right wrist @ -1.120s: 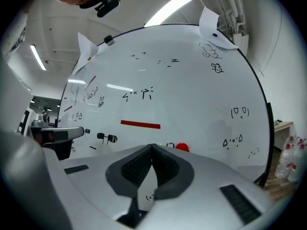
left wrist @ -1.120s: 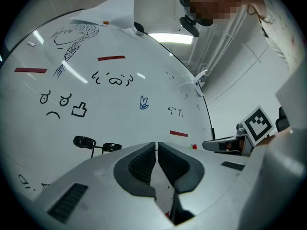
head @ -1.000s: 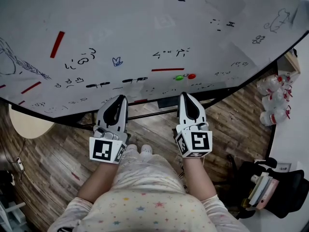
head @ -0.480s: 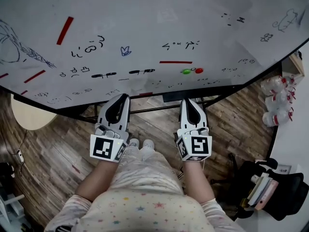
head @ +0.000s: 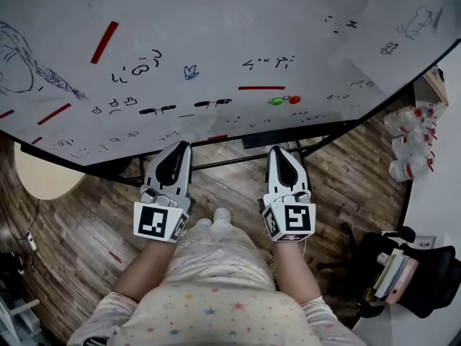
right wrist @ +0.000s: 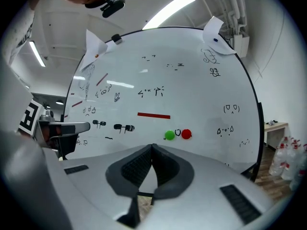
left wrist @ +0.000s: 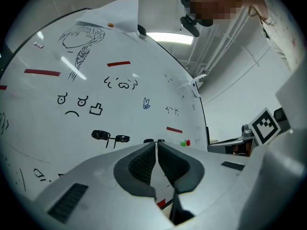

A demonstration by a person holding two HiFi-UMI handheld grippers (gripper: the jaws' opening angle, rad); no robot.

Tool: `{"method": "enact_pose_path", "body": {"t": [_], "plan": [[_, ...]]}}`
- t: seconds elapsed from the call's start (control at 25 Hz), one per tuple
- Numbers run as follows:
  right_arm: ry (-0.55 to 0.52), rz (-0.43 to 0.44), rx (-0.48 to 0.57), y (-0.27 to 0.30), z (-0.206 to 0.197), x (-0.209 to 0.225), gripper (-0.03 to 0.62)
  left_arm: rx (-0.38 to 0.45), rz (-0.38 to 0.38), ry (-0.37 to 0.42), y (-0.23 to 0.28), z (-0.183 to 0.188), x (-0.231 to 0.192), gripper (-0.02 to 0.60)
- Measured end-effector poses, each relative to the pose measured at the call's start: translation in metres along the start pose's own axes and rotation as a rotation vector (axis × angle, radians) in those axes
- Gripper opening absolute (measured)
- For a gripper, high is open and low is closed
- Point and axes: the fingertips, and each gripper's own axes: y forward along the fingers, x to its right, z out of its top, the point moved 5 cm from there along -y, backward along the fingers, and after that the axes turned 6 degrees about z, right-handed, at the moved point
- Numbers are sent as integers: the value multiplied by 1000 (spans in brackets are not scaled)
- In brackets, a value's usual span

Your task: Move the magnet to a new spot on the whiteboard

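The whiteboard [head: 216, 34] has slid slightly up my view since a second ago. My left hand-held gripper [head: 183, 146] and right hand-held gripper [head: 277, 150] stay pinched shut, empty. The round green magnet [head: 276, 101] and red magnet [head: 294, 99] sit side by side on it, beneath a red strip [head: 261, 88].

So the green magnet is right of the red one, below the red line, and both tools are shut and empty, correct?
No: the green magnet is left of the red magnet, as the right gripper view shows. Both are below the red line, and the left tool and right tool are shut and empty.
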Motion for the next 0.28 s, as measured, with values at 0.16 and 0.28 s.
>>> {"method": "enact_pose_path", "body": {"t": [0.16, 0.28], "plan": [[2, -14, 6, -4, 4, -11, 0, -4, -19, -3, -8, 3, -3, 25], [7, -20, 3, -10, 6, -22, 0, -9, -26, -8, -19, 5, -6, 25]]}}
